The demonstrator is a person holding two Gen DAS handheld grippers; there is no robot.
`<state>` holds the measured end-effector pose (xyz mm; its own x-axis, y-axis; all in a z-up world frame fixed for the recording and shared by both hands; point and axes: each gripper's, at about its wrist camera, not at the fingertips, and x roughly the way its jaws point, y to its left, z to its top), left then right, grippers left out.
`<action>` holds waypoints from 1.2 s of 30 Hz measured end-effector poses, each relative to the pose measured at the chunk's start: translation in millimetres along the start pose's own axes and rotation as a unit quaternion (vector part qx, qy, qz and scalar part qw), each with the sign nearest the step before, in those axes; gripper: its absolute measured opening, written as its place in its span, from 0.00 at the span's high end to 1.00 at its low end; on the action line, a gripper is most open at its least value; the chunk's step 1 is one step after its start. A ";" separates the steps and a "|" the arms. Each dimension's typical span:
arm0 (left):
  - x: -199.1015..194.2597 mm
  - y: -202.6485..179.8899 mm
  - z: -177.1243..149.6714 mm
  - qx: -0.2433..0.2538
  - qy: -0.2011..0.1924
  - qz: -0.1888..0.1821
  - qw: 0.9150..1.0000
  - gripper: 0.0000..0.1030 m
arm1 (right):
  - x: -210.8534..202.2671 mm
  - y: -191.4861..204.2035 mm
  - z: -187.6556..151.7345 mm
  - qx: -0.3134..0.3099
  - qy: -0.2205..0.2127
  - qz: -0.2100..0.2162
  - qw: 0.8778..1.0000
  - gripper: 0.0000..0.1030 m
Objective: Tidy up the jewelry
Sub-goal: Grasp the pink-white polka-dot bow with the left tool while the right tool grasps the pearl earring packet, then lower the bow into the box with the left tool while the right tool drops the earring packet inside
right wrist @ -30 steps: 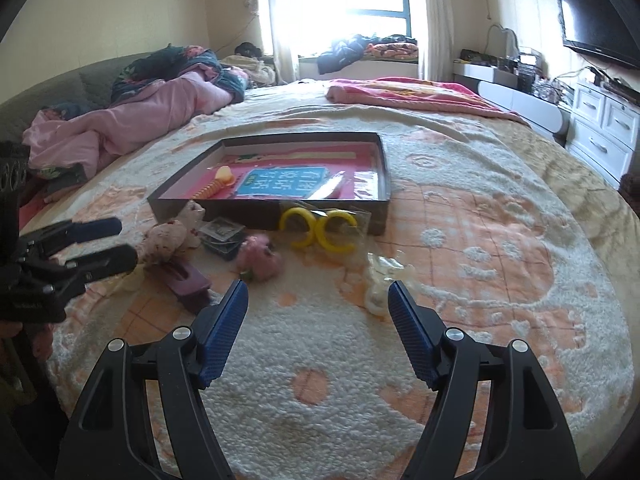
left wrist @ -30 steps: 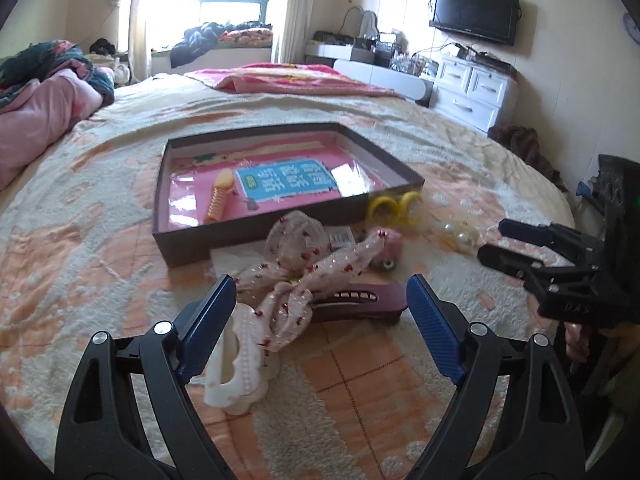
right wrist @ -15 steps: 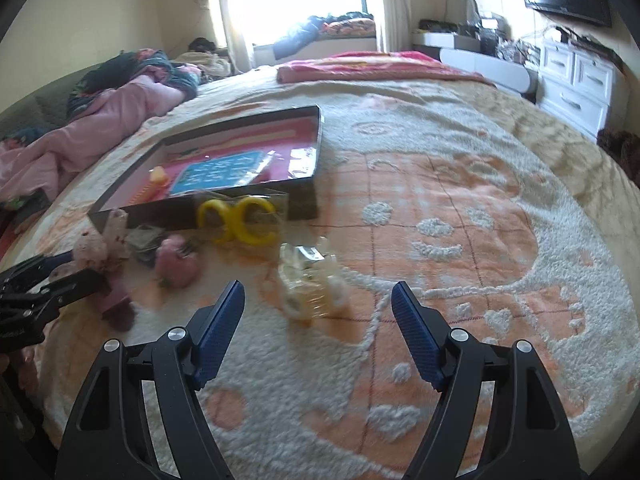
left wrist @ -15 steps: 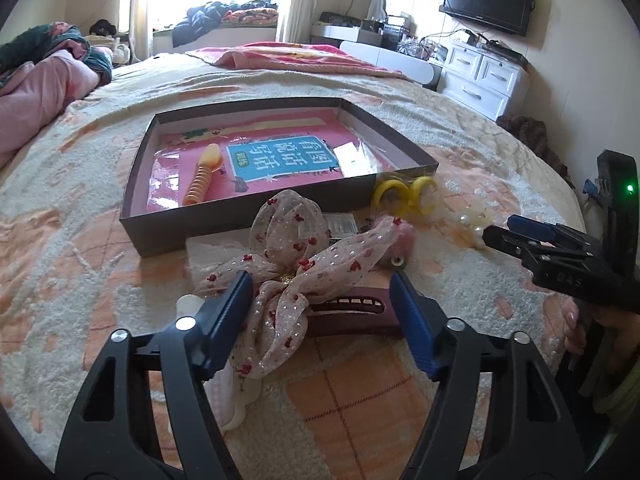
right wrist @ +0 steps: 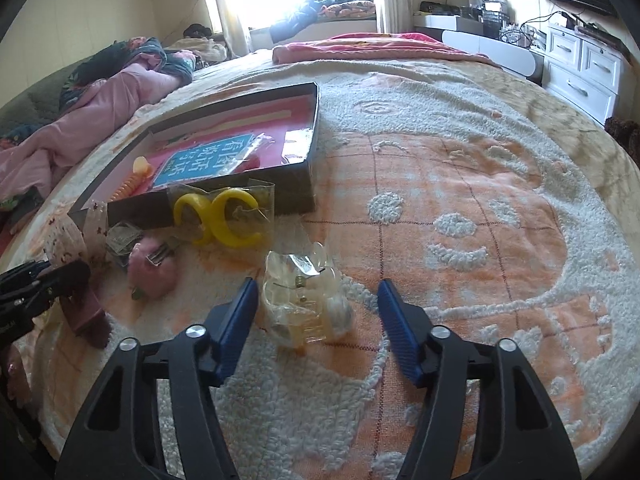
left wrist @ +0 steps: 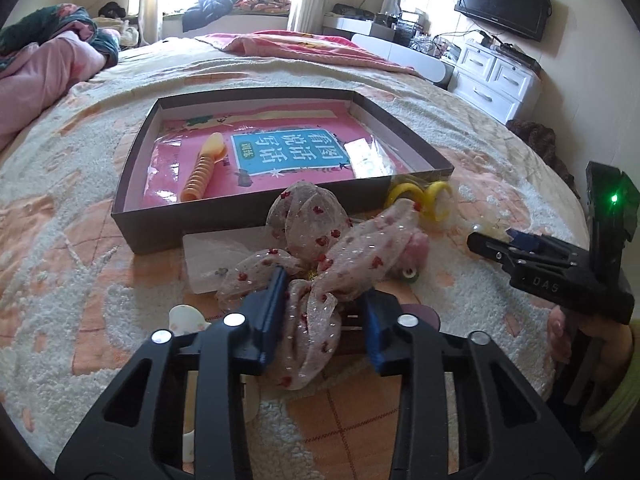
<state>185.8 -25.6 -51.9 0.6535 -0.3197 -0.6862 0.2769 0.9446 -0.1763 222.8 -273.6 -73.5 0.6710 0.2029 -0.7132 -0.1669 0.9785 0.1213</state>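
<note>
A shallow dark box (left wrist: 132, 216) with a pink book and an orange clip (left wrist: 202, 168) lies on the bed. My left gripper (left wrist: 320, 304) has its blue pads closing around the tail of a sheer pink bow hair clip (left wrist: 320, 240); the jaws are narrow but a gap remains. A maroon hair claw (left wrist: 416, 312) lies under the bow. My right gripper (right wrist: 314, 308) is open around a clear bagged hair claw (right wrist: 304, 300). Yellow earrings in a bag (right wrist: 224, 220) and a pink plush clip (right wrist: 154, 268) lie near the box.
A white clip (left wrist: 184, 320) and a clear flat packet (left wrist: 216, 256) lie left of the bow. The bed has a fluffy cream and orange blanket (right wrist: 460, 220). Pink bedding (right wrist: 100, 112) lies far left. White drawers (right wrist: 580, 68) and a TV stand at the right wall.
My left gripper has moved forward onto the bow and its jaws have narrowed around it. My right gripper has moved forward so the clear bagged claw sits between its open fingers.
</note>
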 end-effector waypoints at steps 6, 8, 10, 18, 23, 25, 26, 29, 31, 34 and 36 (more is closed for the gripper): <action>-9.4 -10.2 0.0 0.014 -0.016 -0.005 1.000 0.88 | -1.4 3.2 -1.0 -0.016 -0.003 0.008 1.000 0.64; -12.7 -12.7 0.2 0.020 -0.022 -0.005 1.000 0.88 | -3.6 4.2 -1.7 -0.018 -0.005 0.013 1.000 0.64; -16.7 -13.7 0.8 0.019 -0.025 -0.009 0.999 0.89 | -6.2 5.2 -2.9 -0.018 -0.006 0.020 1.000 0.64; -28.9 -4.1 3.0 0.002 -0.037 -0.011 0.999 0.89 | -27.0 28.7 -8.9 -0.041 -0.020 0.054 0.997 0.64; -38.6 10.8 3.2 -0.016 -0.047 0.000 0.999 0.89 | -37.6 51.3 -7.7 -0.058 -0.027 0.083 0.995 0.64; -41.0 17.1 3.8 -0.024 -0.050 0.004 0.998 0.89 | -40.5 61.6 -5.7 -0.068 -0.030 0.091 0.993 0.64; -42.3 20.8 4.3 -0.029 -0.052 0.007 0.998 0.89 | -40.9 64.8 -4.7 -0.072 -0.031 0.094 0.992 0.64; -45.3 31.7 5.7 -0.041 -0.057 0.014 0.997 0.89 | -42.5 76.6 -1.4 -0.083 -0.035 0.103 0.991 0.64; -46.8 37.1 6.6 -0.047 -0.061 0.018 0.997 0.89 | -42.4 83.2 1.5 -0.089 -0.037 0.107 0.990 0.64; -48.8 44.2 8.4 -0.055 -0.065 0.022 0.996 0.89 | -42.7 92.3 6.9 -0.096 -0.041 0.114 0.988 0.64; -49.8 49.0 9.9 -0.061 -0.069 0.027 0.995 0.89 | -42.3 98.2 11.5 -0.101 -0.043 0.118 0.987 0.64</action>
<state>173.7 35.9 -19.4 0.7581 -0.2676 -0.5948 0.1572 0.9600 -0.2315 186.3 -185.7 -23.5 0.6537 0.4360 -0.6185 -0.4617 0.8774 0.1305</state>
